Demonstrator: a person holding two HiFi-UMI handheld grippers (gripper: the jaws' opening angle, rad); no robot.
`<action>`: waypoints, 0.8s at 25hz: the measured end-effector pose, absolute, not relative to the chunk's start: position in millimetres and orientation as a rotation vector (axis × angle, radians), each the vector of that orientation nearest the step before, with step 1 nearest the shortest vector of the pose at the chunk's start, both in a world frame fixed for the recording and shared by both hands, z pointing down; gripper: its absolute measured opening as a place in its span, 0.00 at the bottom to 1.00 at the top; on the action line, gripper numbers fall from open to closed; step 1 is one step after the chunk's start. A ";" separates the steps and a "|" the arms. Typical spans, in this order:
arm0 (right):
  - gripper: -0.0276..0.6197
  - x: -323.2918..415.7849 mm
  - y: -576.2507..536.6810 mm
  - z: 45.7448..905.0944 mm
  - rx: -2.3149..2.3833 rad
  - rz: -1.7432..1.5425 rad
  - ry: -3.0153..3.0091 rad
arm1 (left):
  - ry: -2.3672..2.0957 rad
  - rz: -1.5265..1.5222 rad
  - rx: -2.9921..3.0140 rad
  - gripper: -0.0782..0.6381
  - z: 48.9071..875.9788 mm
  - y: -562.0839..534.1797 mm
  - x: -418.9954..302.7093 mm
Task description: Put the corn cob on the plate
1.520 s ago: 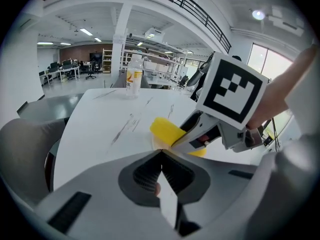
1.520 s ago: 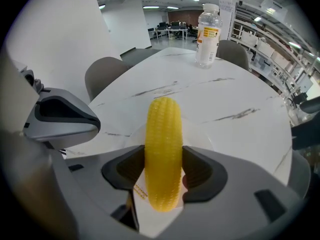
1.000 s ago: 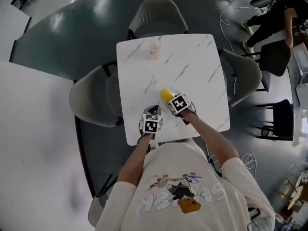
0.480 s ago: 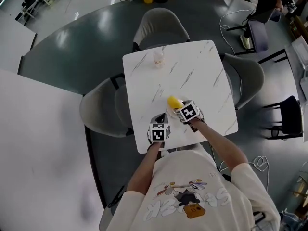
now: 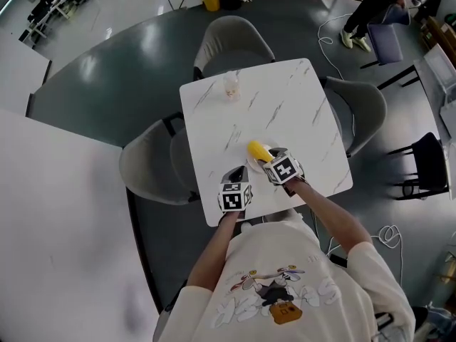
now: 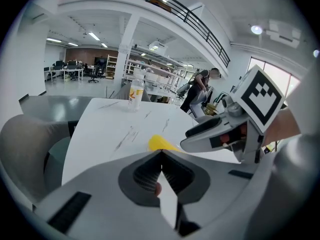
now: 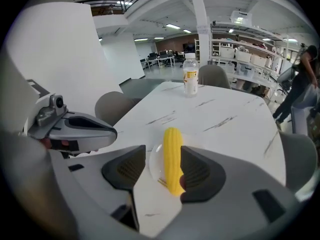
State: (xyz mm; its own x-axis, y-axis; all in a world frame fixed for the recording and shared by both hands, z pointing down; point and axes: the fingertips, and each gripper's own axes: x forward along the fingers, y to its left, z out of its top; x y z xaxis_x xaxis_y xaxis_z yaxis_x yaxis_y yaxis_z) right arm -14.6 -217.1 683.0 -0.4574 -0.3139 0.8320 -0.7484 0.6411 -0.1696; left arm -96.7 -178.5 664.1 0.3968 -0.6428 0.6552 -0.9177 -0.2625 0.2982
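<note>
White marble worktop (image 5: 285, 98) holds one bottle (image 7: 189, 74), one plate (image 7: 156, 159) and one corn cob (image 7: 173, 154) — it lies on the plate; the right claw (image 7: 165, 170) is open around it; the left claw (image 6: 161, 156) is closed, empty.

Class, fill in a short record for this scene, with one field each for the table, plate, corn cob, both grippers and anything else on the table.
table: white marbled top, grey chairs around it
plate: pale, near the person's edge of the table
corn cob: yellow, lying on the plate
right gripper: jaws apart, the cob lying between them
left gripper: jaws together, nothing between them, beside the plate
bottle: upright at the far side of the table
</note>
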 end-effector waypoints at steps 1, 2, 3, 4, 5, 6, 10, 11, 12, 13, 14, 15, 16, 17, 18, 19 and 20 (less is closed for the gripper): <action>0.38 -14.5 -214.4 680.2 0.824 0.669 -2.049 | -1.335 0.535 2.010 0.12 659.9 -178.9 -96.6; 0.38 -15.2 -210.7 676.7 0.817 0.662 -2.057 | -1.338 0.528 2.013 0.12 655.7 -178.3 -96.2; 0.38 -16.9 -206.8 672.6 0.808 0.657 -2.070 | -1.339 0.518 2.016 0.12 651.6 -177.5 -95.6; 0.38 -19.2 -203.1 668.1 0.797 0.655 -2.086 | -1.337 0.501 2.018 0.12 647.0 -177.3 -95.0; 0.38 -22.4 -199.9 663.0 0.783 0.660 -2.105 | -1.330 0.475 2.023 0.12 641.7 -178.2 -94.0; 0.38 -26.5 -196.7 657.3 0.768 0.670 -2.127 | -1.315 0.441 2.032 0.12 635.7 -179.3 -92.4; 0.38 -35.7 -177.2 629.3 0.756 0.692 -2.225 | -1.266 0.402 2.045 0.12 617.2 -170.9 -86.3; 0.38 -36.0 -172.1 620.4 0.761 0.697 -2.249 | -1.272 0.408 2.032 0.12 613.3 -167.8 -87.0; 0.38 -36.4 -167.0 611.3 0.763 0.701 -2.273 | -1.277 0.406 2.018 0.12 609.0 -164.6 -88.0; 0.38 -36.9 -161.8 602.4 0.761 0.705 -2.295 | -1.276 0.399 2.007 0.12 604.6 -161.4 -88.5; 0.38 -37.2 -157.3 594.0 0.758 0.706 -2.317 | -1.272 0.394 2.004 0.12 600.0 -158.7 -88.2; 0.38 -37.1 -153.8 585.6 0.758 0.707 -2.338 | -1.264 0.390 2.010 0.12 594.9 -156.6 -87.1; 0.38 -36.5 -151.2 577.2 0.763 0.709 -2.359 | -1.255 0.386 2.025 0.12 588.7 -155.2 -85.1; 0.38 -35.3 -149.0 568.9 0.772 0.713 -2.379 | -1.247 0.379 2.042 0.12 581.6 -154.0 -82.8; 0.38 -33.7 -146.9 560.9 0.781 0.716 -2.398 | -1.241 0.369 2.058 0.12 574.2 -152.9 -80.7; 0.38 -32.3 -144.6 553.3 0.789 0.716 -2.414 | -1.238 0.355 2.071 0.12 566.6 -151.8 -79.1; 0.38 -31.1 -142.2 546.2 0.794 0.715 -2.428 | -1.235 0.339 2.080 0.12 559.1 -150.4 -78.0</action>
State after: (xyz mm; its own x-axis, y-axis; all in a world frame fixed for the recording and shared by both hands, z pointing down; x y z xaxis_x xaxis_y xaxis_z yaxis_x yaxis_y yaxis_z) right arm -31.1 -142.2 546.2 -0.7143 -0.3894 0.5815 -0.6424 0.6945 -0.3240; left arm -78.0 -150.4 559.1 0.5145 -0.6708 0.5341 -0.8495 -0.3140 0.4240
